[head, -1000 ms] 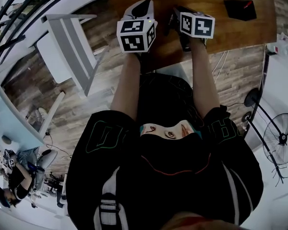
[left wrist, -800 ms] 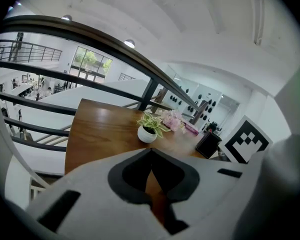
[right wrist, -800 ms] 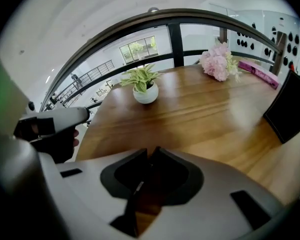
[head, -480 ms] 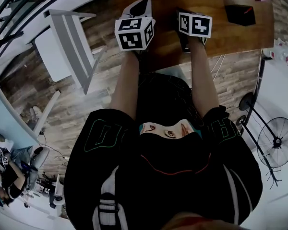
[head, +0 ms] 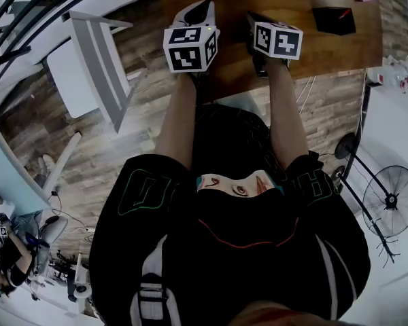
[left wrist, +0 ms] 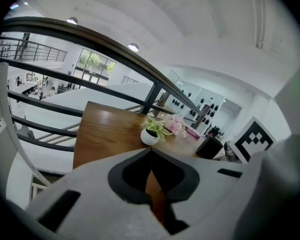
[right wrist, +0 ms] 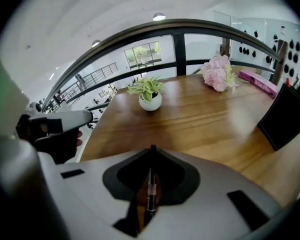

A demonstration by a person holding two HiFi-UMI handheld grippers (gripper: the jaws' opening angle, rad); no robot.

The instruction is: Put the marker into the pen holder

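Two grippers are held side by side over the near edge of the wooden desk [head: 340,49]. The left gripper [left wrist: 151,151] is seen clenched with nothing between its jaws, while the right gripper [right wrist: 152,151] is clamped on a thin dark marker [right wrist: 150,196], which is lined up along the jaws. Farther off on the desk, a small potted plant [right wrist: 150,96] is set towards the left, a pink bouquet [right wrist: 217,73] is placed to its right, and the black pen holder [right wrist: 285,116] is found at the far right, well apart from the marker.
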